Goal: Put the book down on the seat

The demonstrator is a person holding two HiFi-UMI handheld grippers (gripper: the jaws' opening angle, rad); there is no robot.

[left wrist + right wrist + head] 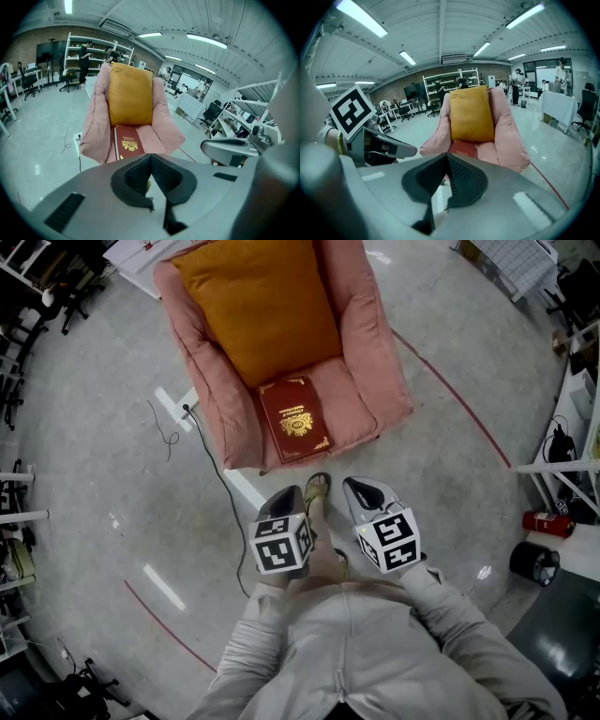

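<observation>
Left gripper (289, 495) and right gripper (361, 488) hover near, jaws pressed together, empty; book (295, 418) lies flat on the armchair (375, 352) seat (placing looks done). Next, just back away.

The armchair (375, 381) is soft, puffy pink cloth, matt all over. Against the armchair's back, the cushion (253, 306) is mustard fabric, just as dull. On the armchair's seat, the book (295, 418) has a smooth dark red cover with a faint sheen and shiny gilt stamping. Around the armchair, the floor (94, 474) is polished grey, glossy with bright glints. My left gripper (151, 157) and right gripper (446, 157) are smooth matt grey plastic, with black ribbed pads (136, 177).
</observation>
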